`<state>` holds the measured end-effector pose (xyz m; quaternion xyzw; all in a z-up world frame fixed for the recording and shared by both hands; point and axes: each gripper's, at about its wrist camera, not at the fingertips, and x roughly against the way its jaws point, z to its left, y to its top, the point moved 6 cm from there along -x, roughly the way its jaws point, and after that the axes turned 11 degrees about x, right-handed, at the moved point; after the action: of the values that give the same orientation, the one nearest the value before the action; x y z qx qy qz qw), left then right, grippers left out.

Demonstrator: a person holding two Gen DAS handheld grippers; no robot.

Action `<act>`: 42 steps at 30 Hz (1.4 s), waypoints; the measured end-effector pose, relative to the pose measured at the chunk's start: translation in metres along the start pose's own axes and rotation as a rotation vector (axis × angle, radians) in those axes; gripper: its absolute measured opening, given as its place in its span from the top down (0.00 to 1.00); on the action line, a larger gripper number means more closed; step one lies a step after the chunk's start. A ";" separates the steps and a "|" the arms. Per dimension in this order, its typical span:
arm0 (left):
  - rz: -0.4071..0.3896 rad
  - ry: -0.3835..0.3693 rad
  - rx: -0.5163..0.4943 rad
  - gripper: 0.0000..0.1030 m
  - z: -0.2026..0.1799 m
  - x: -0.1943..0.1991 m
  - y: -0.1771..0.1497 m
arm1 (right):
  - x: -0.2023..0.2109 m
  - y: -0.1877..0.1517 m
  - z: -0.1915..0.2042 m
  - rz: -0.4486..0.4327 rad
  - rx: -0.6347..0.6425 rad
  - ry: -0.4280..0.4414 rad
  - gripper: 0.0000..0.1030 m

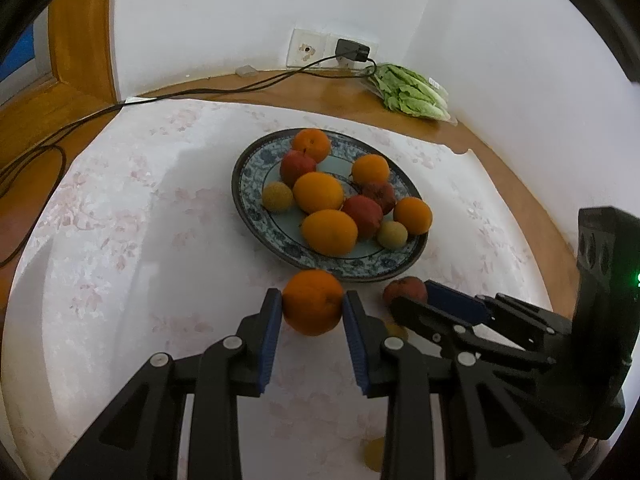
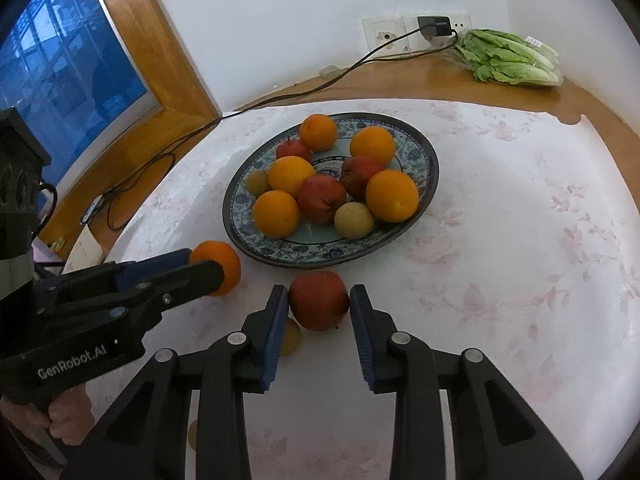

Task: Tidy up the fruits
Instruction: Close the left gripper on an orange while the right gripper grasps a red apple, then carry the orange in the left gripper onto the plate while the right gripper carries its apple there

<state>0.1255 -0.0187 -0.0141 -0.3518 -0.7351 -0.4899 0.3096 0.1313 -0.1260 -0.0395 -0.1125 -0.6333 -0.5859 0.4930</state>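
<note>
Loose orange (image 1: 313, 302) and red apple (image 2: 319, 300) both sit on the worktop just off the plate's (image 1: 246, 192) near rim, each pinched — left tool (image 1: 313, 308) clamped on the orange, right tool (image 2: 319, 304) seemingly tight on the apple, though its right-hand pad contact is hard to read. Pickup step; next is lifting both over the rim into gaps between the piled fruit.

Glossy ceramic plate (image 2: 424, 184), wooden table (image 2: 460, 76)

a small yellow fruit (image 2: 291, 337) sits half hidden behind the right hand-held gripper (image 2: 319, 305) finger.
</note>
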 end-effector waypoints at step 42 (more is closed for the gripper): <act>-0.075 0.007 0.033 0.70 0.011 -0.021 0.054 | -0.007 0.072 -0.054 -0.069 0.003 -0.136 0.68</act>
<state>0.1809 0.0016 -0.0075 -0.3171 -0.7548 -0.4899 0.2993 0.2132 -0.1479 -0.0083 -0.1294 -0.6696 -0.5924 0.4289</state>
